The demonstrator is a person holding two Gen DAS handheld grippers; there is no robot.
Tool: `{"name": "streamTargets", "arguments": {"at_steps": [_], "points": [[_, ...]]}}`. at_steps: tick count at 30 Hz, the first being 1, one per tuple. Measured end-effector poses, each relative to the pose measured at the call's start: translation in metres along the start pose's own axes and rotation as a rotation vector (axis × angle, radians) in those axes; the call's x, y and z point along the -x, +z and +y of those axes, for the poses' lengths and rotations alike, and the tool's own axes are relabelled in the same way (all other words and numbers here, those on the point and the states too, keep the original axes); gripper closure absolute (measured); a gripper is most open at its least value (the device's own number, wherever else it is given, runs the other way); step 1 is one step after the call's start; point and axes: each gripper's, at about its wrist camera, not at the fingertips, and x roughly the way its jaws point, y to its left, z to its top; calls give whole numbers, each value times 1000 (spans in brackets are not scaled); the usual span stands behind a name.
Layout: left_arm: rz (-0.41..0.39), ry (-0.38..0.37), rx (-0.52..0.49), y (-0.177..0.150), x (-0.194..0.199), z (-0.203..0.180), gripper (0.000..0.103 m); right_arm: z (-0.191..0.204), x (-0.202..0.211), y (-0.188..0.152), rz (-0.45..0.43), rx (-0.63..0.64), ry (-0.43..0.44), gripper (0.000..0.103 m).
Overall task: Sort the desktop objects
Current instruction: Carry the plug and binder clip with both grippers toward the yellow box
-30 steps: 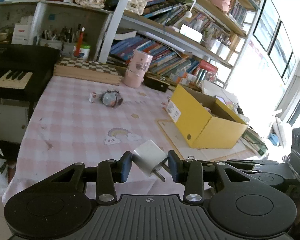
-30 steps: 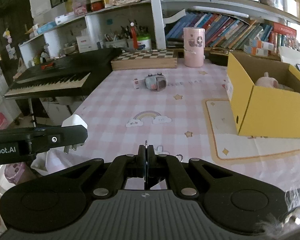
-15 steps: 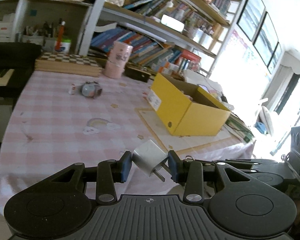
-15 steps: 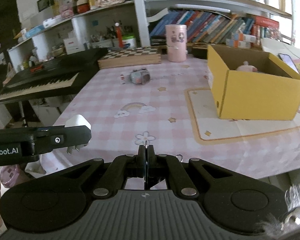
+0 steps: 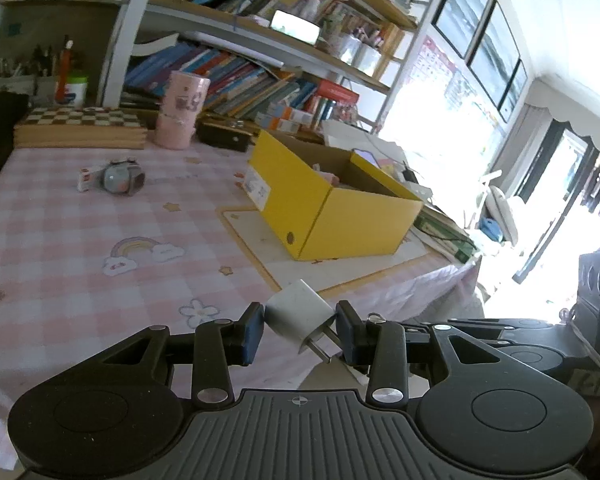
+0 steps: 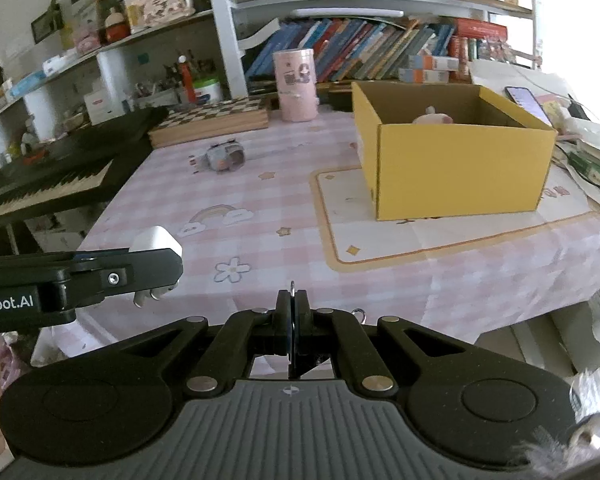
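Left claw (image 5: 300,326) gripping charger (image 5: 298,314); box (image 6: 460,168) perhaps toy-filled

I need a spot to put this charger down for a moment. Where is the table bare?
The checked tablecloth is bare between the watch and the near edge. The mat in front of the yellow box is free too. The back edge is crowded: chessboard, pink cup.

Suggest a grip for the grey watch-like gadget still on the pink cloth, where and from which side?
Judging from both views, take the grey gadget across its rounded body, coming down from above. It lies flat and low on the tablecloth, with a small white piece at its left end, so close across the short width. The empty, shut right gripper looks free for it.
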Motion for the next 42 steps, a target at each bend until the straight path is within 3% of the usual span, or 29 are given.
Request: {"name": "streamTargets", "arguments": {"at_steps": [42], "points": [[94, -139, -101, 51, -120, -60, 64, -118, -20, 39, 7, -124, -117, 101]]}}
